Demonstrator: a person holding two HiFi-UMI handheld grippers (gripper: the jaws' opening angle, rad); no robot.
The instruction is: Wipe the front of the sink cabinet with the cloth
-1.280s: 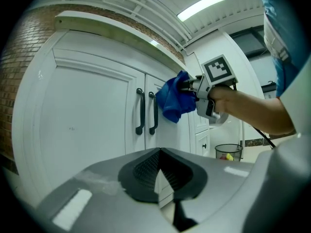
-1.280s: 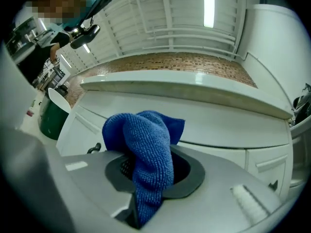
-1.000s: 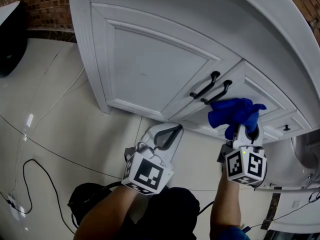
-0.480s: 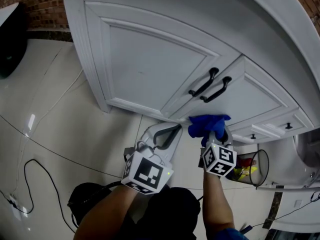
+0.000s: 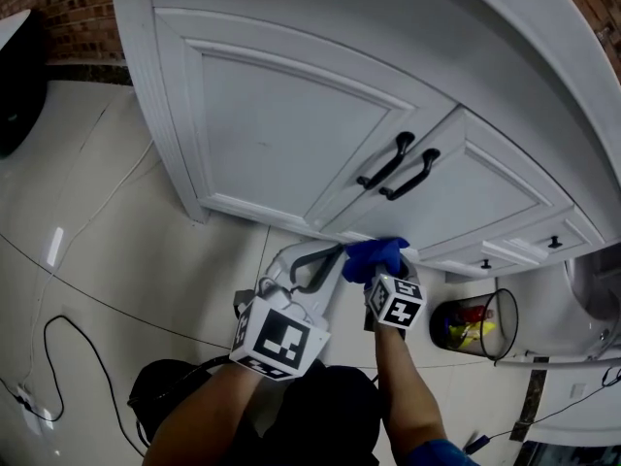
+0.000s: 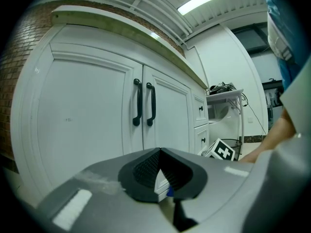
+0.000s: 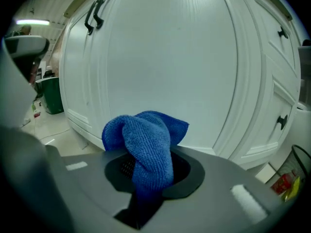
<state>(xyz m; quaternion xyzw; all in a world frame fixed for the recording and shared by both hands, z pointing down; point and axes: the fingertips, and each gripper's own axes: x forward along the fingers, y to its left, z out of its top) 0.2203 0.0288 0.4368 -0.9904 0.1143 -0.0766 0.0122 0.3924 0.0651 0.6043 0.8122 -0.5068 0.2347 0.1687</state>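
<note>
Two grippers are in view, both low before the sink cabinet [image 5: 291,115].

Item 1, cloth [image 7: 148,149]. Colour is a strong, even blue. The surface is a fine looped pile, like microfibre. It is bunched, not spread: one thick fold rolls over the top and a flatter flap stands behind it. In the head view it sits at the cabinet's bottom rail, below the door that carries the right-hand handle [image 5: 409,175]. It is very close to the white face. I cannot confirm contact.

Item 2, right gripper [image 7: 146,181]. Its jaws are pinched on the lower part of the cloth, and the bunch stands up out of them toward the cabinet.

Item 3, left gripper [image 6: 160,150]. Its jaw tips are pressed together with nothing between them. It is held just off the cabinet's bottom rail, beside the right gripper and apart from the cloth.

Item 4, cabinet. White panelled doors with two black bar handles side by side at the door seam; the left-hand handle [image 5: 386,161] sits close to its neighbour. Small black knobs mark the drawers at the cabinet's far end.

Item 5, markings. Each gripper's cube [image 5: 396,302] bears black-and-white square patterns, with no readable lettering on them.

Item 6, surroundings. One wire waste bin [image 5: 475,323] stands on the floor before the cabinet's drawer end, with coloured contents too small to identify.
</note>
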